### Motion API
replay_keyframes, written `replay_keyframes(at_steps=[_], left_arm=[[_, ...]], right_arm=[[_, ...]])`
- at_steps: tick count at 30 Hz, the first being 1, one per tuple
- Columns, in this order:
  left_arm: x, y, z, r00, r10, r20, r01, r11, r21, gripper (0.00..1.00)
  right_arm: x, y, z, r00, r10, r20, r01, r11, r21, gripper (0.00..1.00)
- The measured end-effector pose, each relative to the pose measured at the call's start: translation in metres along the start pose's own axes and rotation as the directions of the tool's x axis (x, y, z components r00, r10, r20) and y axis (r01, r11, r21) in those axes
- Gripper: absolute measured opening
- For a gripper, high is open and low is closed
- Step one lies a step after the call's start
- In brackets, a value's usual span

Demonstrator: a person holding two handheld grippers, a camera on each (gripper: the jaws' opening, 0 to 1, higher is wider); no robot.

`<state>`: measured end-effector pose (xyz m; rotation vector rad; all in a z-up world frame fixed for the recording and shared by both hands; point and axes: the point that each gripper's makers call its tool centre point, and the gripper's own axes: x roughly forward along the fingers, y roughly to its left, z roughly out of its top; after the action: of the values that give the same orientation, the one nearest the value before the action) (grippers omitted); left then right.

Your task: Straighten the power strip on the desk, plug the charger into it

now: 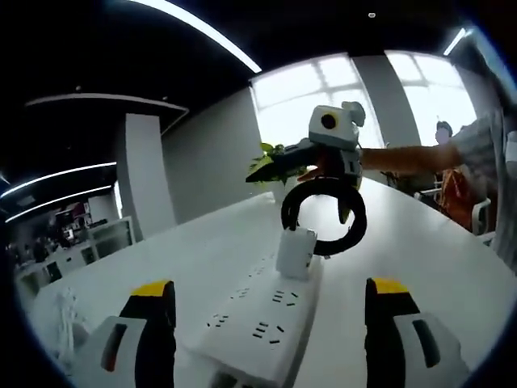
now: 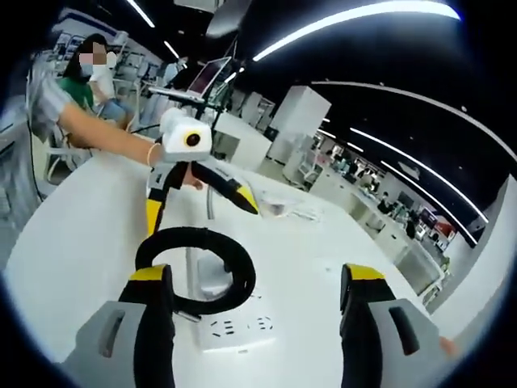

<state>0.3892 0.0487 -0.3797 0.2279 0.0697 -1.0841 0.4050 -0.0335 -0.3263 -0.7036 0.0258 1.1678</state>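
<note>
A white power strip lies on the white desk, between and just ahead of my left gripper, whose jaws stand wide open. A white charger stands upright on the strip's far end, with its black cable coiled in a loop above it. My right gripper hovers open over the charger, facing the left one. In the right gripper view, the right gripper is open, with the cable loop, charger and strip just ahead. The left gripper is open beyond them.
A person's arm reaches in from the right. A green plant stands at the desk's far end. White cords lie at the left edge. A laptop and a seated person are behind, and clear wrapping lies on the desk.
</note>
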Motion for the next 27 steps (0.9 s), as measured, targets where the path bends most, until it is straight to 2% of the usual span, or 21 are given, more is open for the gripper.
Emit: replay_keyframes(at_steps=[8, 11, 14, 18, 20, 24, 27], left_arm=[[0.0, -0.004, -0.002, 1.0, -0.008, -0.012, 0.008, 1.0, 0.001, 0.99], [-0.001, -0.006, 0.001, 1.0, -0.016, 0.011, 0.016, 1.0, -0.01, 0.99], [-0.001, -0.005, 0.004, 1.0, -0.014, 0.022, 0.014, 1.0, -0.018, 0.99], [0.0, -0.005, 0.006, 1.0, -0.008, 0.027, 0.008, 1.0, -0.018, 0.99], [0.0, -0.007, 0.006, 1.0, -0.014, 0.025, 0.014, 1.0, -0.016, 0.99], [0.0, -0.009, 0.006, 1.0, -0.022, 0.016, 0.022, 1.0, -0.005, 0.99], [0.0, -0.011, 0.007, 1.0, -0.025, 0.015, 0.025, 1.0, 0.0, 0.99]], right_arm=[[0.014, 0.005, -0.001, 0.999, 0.049, -0.012, -0.049, 0.999, -0.009, 0.76], [0.016, 0.007, 0.001, 0.998, 0.07, 0.002, -0.07, 0.997, 0.012, 0.72], [0.018, 0.01, 0.002, 0.995, 0.097, 0.012, -0.097, 0.995, 0.037, 0.64], [0.02, 0.014, -0.003, 0.992, 0.12, -0.024, -0.12, 0.993, 0.019, 0.52], [0.02, 0.016, -0.001, 0.991, 0.135, -0.012, -0.134, 0.99, 0.036, 0.45], [0.023, 0.027, 0.0, 0.98, 0.195, -0.024, -0.193, 0.979, 0.063, 0.41], [0.026, 0.032, 0.003, 0.976, 0.216, -0.029, -0.214, 0.975, 0.06, 0.33]])
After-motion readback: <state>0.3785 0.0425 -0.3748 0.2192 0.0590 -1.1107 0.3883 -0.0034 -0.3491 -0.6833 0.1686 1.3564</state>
